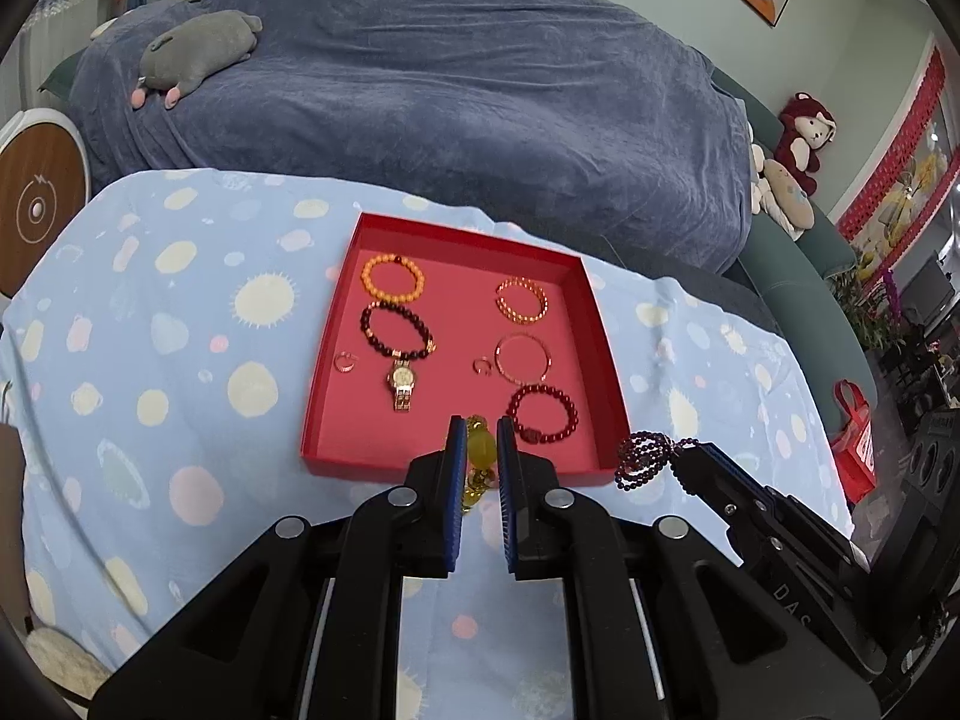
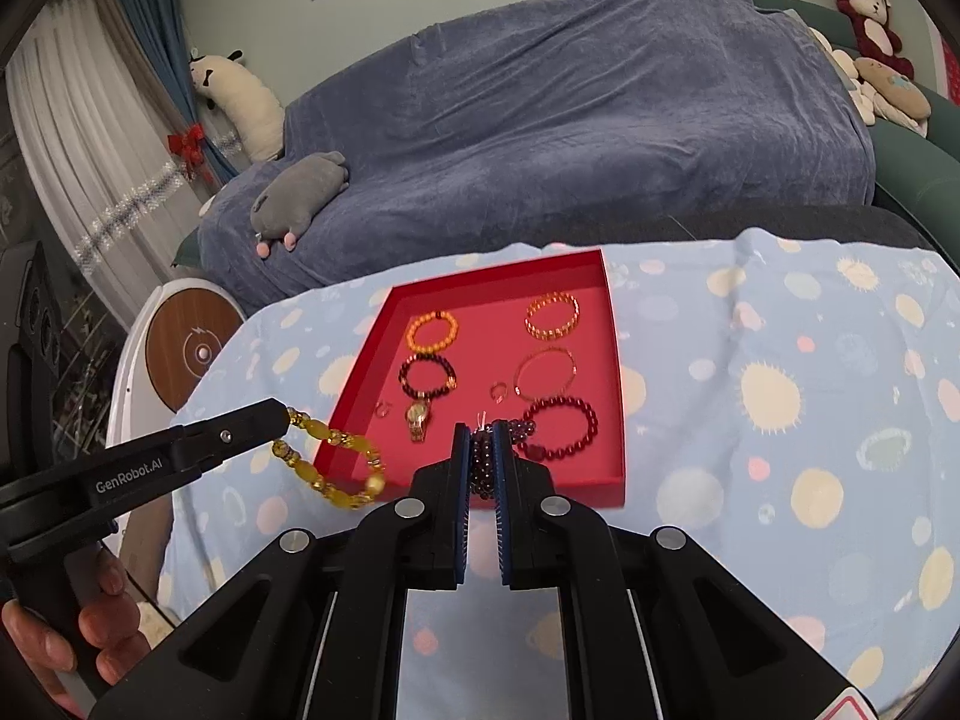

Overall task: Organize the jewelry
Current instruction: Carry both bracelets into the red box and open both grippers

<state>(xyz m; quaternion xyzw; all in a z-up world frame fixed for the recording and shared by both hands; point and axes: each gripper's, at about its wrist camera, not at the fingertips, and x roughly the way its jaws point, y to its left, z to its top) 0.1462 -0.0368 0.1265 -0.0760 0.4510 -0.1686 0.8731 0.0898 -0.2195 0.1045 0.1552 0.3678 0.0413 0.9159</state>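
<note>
Jewelry fills the red tray (image 1: 606, 324); left gripper (image 1: 481, 438) clamps a yellow bracelet (image 2: 336, 468), right gripper (image 2: 480, 450) clamps purple beads (image 1: 645, 456) near its front edge.

The left gripper (image 1: 481, 441) pinches a yellow bracelet (image 1: 480, 459) between its blue pads, just over the near wall of the red tray (image 1: 462, 471). At the right, the right gripper (image 1: 690, 453) holds a purple bead strand (image 1: 645, 459) beside the tray's near right corner. Inside the tray lie an orange bracelet (image 1: 393, 278), a dark bracelet (image 1: 396, 332), a watch (image 1: 402, 385), a gold bracelet (image 1: 521, 300), a thin bangle (image 1: 522, 357), a red bracelet (image 1: 543, 414) and two small rings (image 1: 344, 360). The tray sits on a spotted blue cloth (image 1: 180, 360).
</note>
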